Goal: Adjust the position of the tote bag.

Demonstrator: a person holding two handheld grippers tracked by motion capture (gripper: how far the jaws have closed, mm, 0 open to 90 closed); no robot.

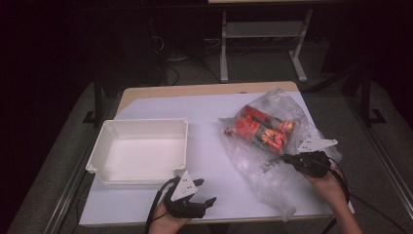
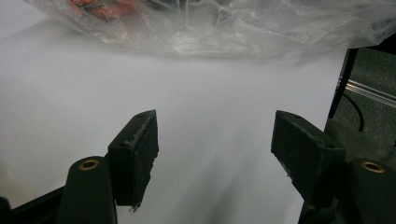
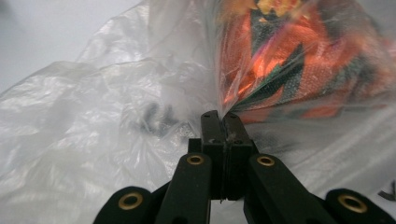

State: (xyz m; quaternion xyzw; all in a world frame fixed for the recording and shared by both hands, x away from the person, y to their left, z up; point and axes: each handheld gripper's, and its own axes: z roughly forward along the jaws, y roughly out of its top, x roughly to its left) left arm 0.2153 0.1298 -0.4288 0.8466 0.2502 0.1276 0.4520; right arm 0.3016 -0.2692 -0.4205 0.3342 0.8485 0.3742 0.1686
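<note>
A clear plastic bag (image 1: 263,170) lies crumpled on the right half of the white table. Inside it is an orange, red and black packet (image 1: 258,127). My right gripper (image 1: 287,157) reaches into the bag's right side. In the right gripper view its jaws (image 3: 222,119) stand pressed together with a fold of the plastic bag (image 3: 93,116) pinched between them, just below the orange packet (image 3: 303,60). My left gripper (image 1: 204,192) rests low near the table's front edge, open, with only bare table between its fingers (image 2: 135,149). The bag (image 2: 210,28) lies well beyond them.
A white shallow tray (image 1: 141,122) sits on the left half of the table and holds nothing. The table's front edge runs just behind my left hand. Beyond the far edge stand a dark floor, cables and a metal frame (image 1: 224,48).
</note>
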